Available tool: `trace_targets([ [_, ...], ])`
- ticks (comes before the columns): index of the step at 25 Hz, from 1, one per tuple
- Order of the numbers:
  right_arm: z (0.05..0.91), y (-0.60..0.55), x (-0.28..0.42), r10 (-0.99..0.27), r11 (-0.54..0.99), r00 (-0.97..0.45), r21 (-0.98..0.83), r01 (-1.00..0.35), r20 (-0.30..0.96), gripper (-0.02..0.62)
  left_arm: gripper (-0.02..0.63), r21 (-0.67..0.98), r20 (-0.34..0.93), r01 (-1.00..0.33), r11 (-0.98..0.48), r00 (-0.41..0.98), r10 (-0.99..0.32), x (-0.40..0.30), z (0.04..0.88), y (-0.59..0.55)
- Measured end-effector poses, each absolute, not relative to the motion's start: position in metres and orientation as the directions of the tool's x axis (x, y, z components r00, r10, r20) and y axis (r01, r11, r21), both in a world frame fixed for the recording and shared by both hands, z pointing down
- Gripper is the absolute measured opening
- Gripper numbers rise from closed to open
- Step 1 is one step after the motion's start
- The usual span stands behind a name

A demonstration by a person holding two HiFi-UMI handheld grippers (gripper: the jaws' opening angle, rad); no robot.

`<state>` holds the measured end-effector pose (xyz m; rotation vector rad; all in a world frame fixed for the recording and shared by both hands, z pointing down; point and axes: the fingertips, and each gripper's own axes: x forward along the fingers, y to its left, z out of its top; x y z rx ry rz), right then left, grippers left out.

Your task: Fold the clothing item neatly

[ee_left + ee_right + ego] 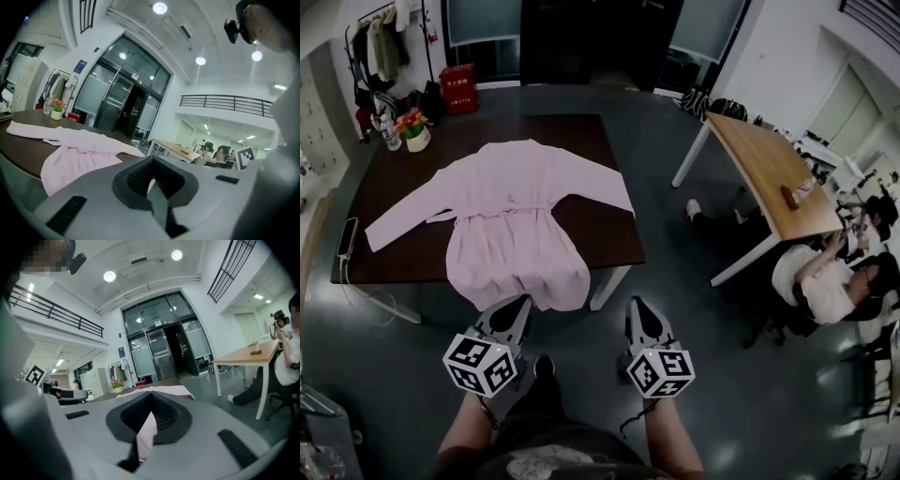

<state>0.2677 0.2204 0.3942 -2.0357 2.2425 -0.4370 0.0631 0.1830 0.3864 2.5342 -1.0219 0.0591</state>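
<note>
A pale pink robe (516,216) lies spread face up on the dark brown table (591,141), sleeves out to both sides, belt across the waist, and its hem hangs over the near edge. My left gripper (518,305) is shut, just in front of the hanging hem and below the table edge. My right gripper (637,306) is shut too, to the right of the hem and apart from it. In the left gripper view, the robe (79,150) shows beyond the closed jaws (151,161). The right gripper view has the robe (161,390) past its closed jaws (151,397).
A flower pot (414,131) and a bottle stand at the table's far left corner; a phone (347,239) lies at its left edge. To the right stands a wooden table (769,169) with a seated person (820,277). A coat rack (380,47) and red box (459,89) stand behind.
</note>
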Motion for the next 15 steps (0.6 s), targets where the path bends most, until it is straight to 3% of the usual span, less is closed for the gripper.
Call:
trace_targets([
  [15, 0.417, 0.072, 0.343, -0.963, -0.160, 0.120, -0.152, -0.975, 0.243, -0.008, 0.011, 0.364, 0.272, -0.608, -0.705, 0.794, -0.544, 0.096, 0.415, 0.017],
])
